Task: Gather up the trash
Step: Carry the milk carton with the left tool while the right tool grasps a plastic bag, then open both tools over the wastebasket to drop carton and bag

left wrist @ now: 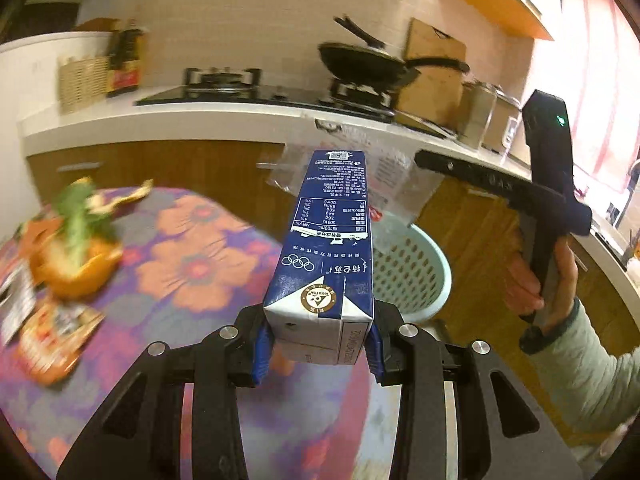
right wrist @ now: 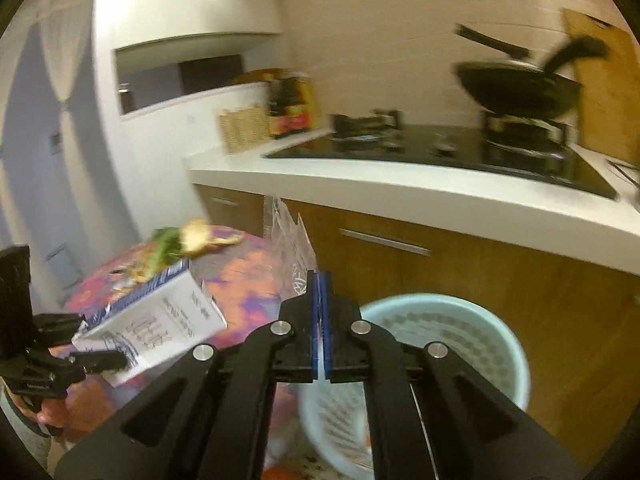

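From the left wrist camera we count one milk carton [left wrist: 320, 256], dark blue and white, clamped at its base between the two blue-padded fingers of our left gripper [left wrist: 318, 350]; it juts forward, away from the lens, above the edge of the floral table [left wrist: 192, 264]. On that table, well to the left, we see one heap of orange peel with green leaves [left wrist: 78, 240] and one orange snack wrapper [left wrist: 48, 344], both blurred. Beyond the carton hangs one clear plastic bag [left wrist: 380, 172] with printing on it, pinched by our right gripper [left wrist: 424, 158], which reaches in from the right in our right hand [left wrist: 548, 280]. Below the bag stands one pale blue perforated basket [left wrist: 412, 268] on the floor beside the table; the part of its inside that we can see shows only bare wall. On the counter behind we count one black wok [left wrist: 368, 60] on the stove and one wicker basket [left wrist: 82, 80], contents unseen.

From the right wrist camera our right gripper [right wrist: 321, 320] has its pads pressed together on the bag's [right wrist: 290, 244] lower edge, the plastic rising above them. The basket [right wrist: 448, 344] sits just below and to the right; what lies in it is too blurred to tell. At left, the left gripper [right wrist: 96, 360] grips the tilted carton [right wrist: 160, 328] over the table [right wrist: 240, 280], with the peel heap [right wrist: 188, 240] behind.
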The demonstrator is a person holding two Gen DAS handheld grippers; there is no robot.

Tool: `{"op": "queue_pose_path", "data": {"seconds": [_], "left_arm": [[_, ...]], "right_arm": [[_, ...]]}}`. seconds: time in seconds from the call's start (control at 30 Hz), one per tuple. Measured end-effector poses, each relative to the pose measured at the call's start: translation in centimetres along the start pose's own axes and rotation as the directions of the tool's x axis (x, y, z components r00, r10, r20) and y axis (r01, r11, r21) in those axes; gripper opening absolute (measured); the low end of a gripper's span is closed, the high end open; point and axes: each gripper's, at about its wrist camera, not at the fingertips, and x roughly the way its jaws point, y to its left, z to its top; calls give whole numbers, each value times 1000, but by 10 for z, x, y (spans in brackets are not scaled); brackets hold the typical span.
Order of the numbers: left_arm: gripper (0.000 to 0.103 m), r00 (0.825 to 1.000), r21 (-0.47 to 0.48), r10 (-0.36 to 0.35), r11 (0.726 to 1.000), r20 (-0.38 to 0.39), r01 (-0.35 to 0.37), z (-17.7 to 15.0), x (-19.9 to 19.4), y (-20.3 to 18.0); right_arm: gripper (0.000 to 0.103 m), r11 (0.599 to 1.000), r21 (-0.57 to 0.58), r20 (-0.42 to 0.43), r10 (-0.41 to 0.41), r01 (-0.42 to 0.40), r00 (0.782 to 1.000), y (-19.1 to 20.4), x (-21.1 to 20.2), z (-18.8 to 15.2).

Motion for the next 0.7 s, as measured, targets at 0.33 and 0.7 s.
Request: {"op": "queue_pose_path", "data": {"seconds": [0.33,0.7], "left_arm": [[35,991,18,-15,1000,-135,17,24,103,-45],[35,978,30,-7,999,-209,14,32,160,-61]], "right_arm": [[1,983,72,-101,-163,171,981,-66,11,-39],[1,969,101,-163,-209,227,964,-88,20,-56]]}}
